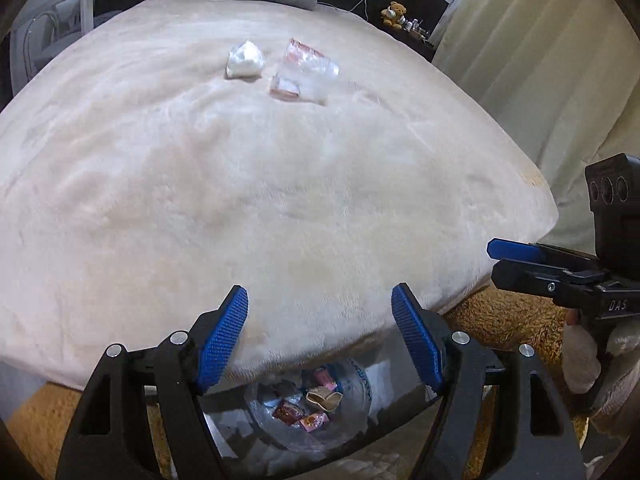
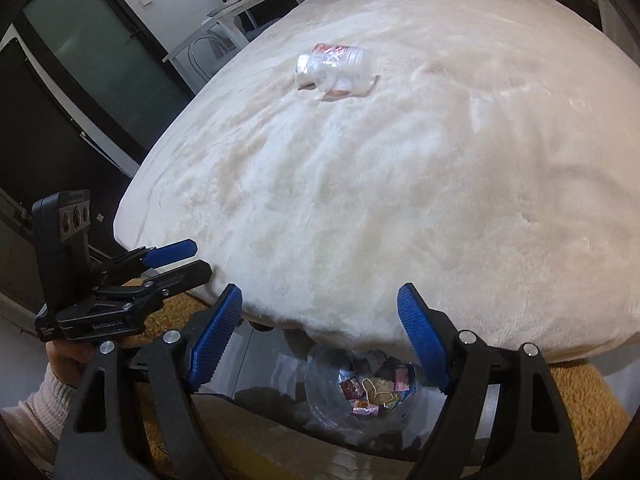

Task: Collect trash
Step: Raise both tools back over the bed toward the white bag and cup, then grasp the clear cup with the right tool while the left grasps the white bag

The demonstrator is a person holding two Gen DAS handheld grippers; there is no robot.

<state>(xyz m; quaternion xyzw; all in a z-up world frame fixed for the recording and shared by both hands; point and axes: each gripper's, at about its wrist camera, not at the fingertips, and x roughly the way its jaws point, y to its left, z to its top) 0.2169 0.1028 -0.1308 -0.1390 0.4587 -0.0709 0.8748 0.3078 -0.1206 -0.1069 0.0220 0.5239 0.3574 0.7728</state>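
Left gripper (image 1: 320,344) and right gripper (image 2: 320,346): blue-padded fingers wide, nothing held, both above clear plastic trash bag (image 1: 304,412) on floor at bed foot, placed for drops. Crumpled white tissue (image 1: 245,60) and clear plastic bottle (image 1: 304,71) lie well apart from grippers on cream fleece bed (image 1: 280,200); likely next pickups.

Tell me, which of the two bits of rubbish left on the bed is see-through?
The crumpled clear plastic piece with pink print, on the right in the left wrist view. The wad beside it is solid white.
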